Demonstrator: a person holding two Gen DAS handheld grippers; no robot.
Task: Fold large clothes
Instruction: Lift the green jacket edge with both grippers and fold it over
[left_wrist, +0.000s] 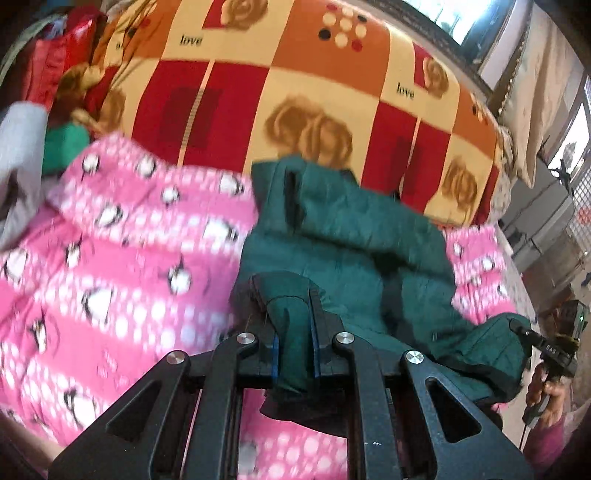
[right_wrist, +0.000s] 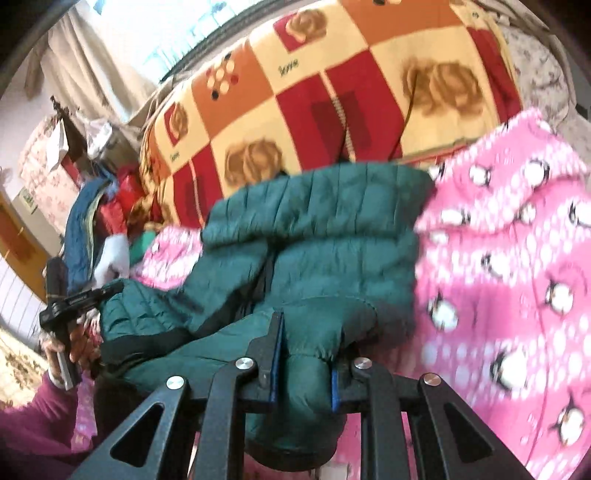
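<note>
A dark green quilted jacket (left_wrist: 354, 236) lies bunched on a pink penguin-print blanket (left_wrist: 110, 258). My left gripper (left_wrist: 295, 332) is shut on a fold of the jacket's edge, with fabric pinched between its blue-padded fingers. My right gripper (right_wrist: 303, 354) is shut on another thick fold of the same jacket (right_wrist: 325, 229). In the left wrist view the right gripper (left_wrist: 517, 328) shows at the far right, holding the jacket's other end. In the right wrist view the left gripper (right_wrist: 110, 288) shows at the left, also on the jacket.
A red, orange and cream rose-pattern blanket (left_wrist: 295, 92) covers the bed behind. A pile of red, green and blue clothes (right_wrist: 110, 221) lies at the bed's far end. The pink blanket (right_wrist: 517, 277) spreads on both sides of the jacket. Windows with curtains (right_wrist: 92, 66) stand beyond.
</note>
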